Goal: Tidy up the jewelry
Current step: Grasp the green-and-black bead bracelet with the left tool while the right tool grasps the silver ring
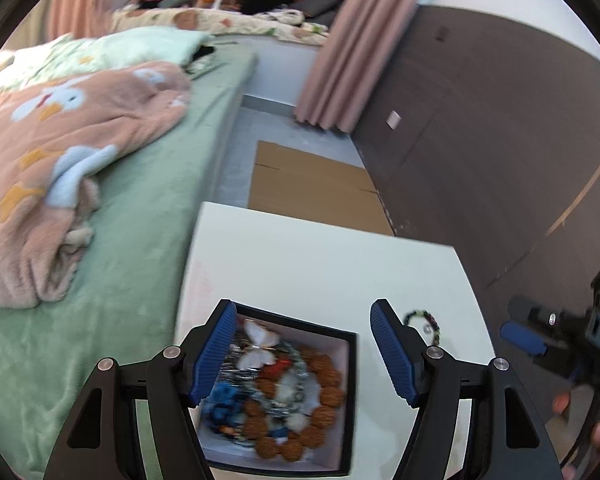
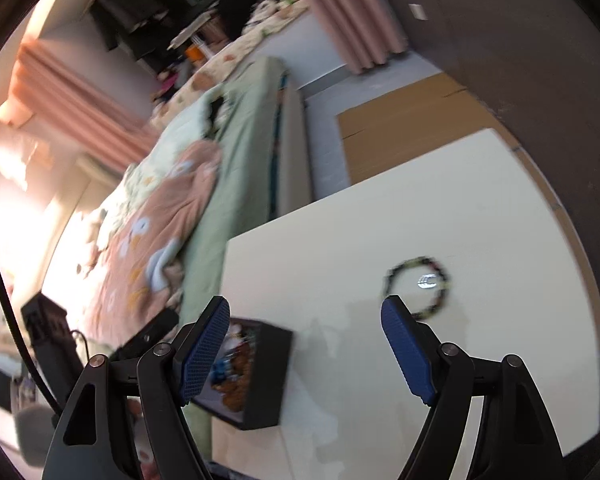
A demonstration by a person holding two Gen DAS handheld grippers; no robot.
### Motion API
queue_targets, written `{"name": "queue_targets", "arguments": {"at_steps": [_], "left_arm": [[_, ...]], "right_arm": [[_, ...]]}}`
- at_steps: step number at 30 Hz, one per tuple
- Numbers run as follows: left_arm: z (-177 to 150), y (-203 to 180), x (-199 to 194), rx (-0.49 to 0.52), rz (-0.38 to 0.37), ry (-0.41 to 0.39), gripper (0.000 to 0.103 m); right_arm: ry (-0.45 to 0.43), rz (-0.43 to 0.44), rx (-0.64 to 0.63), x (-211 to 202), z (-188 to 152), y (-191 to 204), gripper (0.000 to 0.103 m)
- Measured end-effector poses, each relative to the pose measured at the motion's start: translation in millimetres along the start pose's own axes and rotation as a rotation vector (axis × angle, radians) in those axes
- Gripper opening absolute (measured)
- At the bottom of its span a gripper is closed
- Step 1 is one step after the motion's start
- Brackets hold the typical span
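A black square jewelry box (image 1: 350,400) with a white lining sits at the near edge of a white table (image 1: 320,264). It holds a brown bead bracelet (image 1: 324,396), a white butterfly clip (image 1: 260,346), blue pieces and silver chains. My left gripper (image 1: 304,352) hovers open above the box with nothing between its fingers. A dark beaded bracelet (image 2: 418,286) lies flat on the table with a small silver ring (image 2: 426,281) inside its loop; the beaded bracelet (image 1: 424,322) also shows right of the box. My right gripper (image 2: 306,350) stands open and empty between the box (image 2: 260,376) and the bracelet.
A bed with a green sheet (image 1: 132,264) and a pink patterned blanket (image 1: 60,160) borders the table's left side. Flat cardboard (image 1: 312,188) lies on the floor beyond the table. A dark brown wall (image 1: 500,140) runs along the right, pink curtains (image 1: 348,48) behind.
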State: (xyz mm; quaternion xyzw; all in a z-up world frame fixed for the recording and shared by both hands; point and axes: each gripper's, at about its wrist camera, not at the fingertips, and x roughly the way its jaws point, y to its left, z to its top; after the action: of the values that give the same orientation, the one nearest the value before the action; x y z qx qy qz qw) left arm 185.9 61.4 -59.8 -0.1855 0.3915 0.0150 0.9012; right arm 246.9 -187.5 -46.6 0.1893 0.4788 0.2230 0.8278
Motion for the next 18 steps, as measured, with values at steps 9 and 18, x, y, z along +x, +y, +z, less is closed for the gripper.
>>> {"name": "queue_targets", "arguments": {"at_steps": [9,18], "left_arm": [[-4,-54,15,0.118,-0.089,0.041,0.070],[1,-102,49,0.249,-0.091,0.130,0.053]], "right_arm": [[-0.028,-0.139,0.095,-18,12,-52,0.078],[-0.011,-0.167,0.139,-24,15,-77,0.078]]}}
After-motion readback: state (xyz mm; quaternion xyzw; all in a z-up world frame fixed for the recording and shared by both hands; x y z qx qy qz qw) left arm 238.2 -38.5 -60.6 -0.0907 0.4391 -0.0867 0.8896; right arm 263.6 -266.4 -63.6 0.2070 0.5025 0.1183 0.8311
